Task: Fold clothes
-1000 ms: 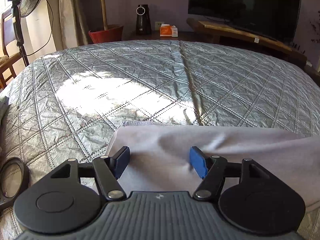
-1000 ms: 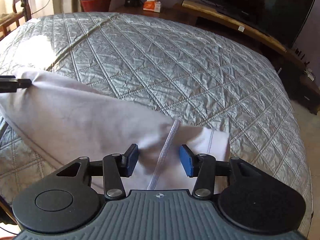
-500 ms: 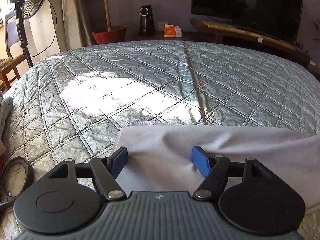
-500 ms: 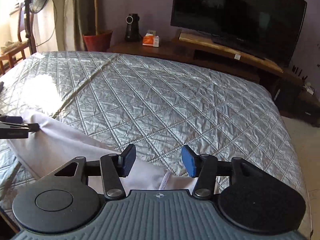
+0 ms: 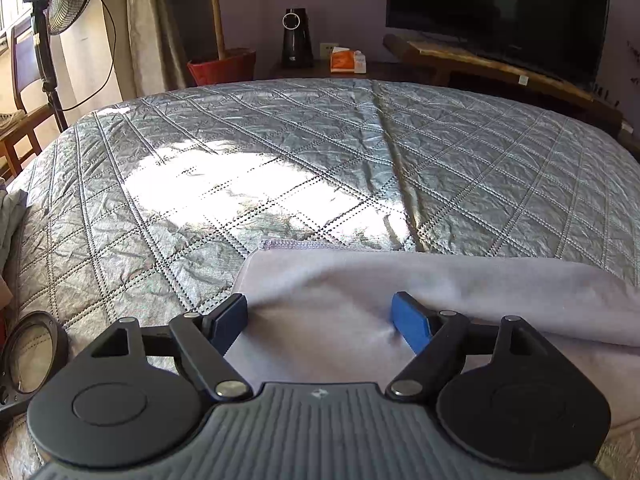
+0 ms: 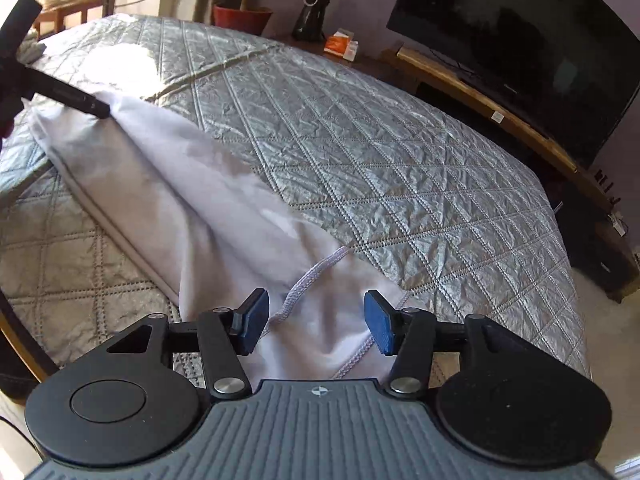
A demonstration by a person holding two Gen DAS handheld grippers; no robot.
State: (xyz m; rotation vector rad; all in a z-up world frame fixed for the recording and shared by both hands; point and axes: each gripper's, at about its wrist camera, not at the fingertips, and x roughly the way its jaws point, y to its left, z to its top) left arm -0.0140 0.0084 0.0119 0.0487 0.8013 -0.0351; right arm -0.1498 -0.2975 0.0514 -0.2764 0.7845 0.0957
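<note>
A pale lilac garment [image 5: 400, 292] lies folded along the near edge of the grey quilted bed [image 5: 320, 152]. My left gripper [image 5: 320, 318] hovers over its left end with jaws opening wide; cloth lies below them and the blue pads [image 5: 410, 326] do not press it. In the right wrist view the same garment [image 6: 180, 200] stretches from far left to the near middle, with a stitched hem by the fingers. My right gripper [image 6: 316, 320] is over that hem end, jaws opening, pads apart from the cloth. The left gripper's fingers [image 6: 80, 100] show at the garment's far end.
A television [image 5: 496, 12] on a wooden stand lines the far right wall. A red plant pot [image 5: 222, 66], a black device [image 5: 296, 40] and an orange tissue box [image 5: 346, 60] stand beyond the bed. A fan [image 5: 60, 0] and chair are far left.
Both grippers' jaws have spread wider. The right gripper swung away to look across the bed, then came back over the hem end. The left gripper has stayed put.
</note>
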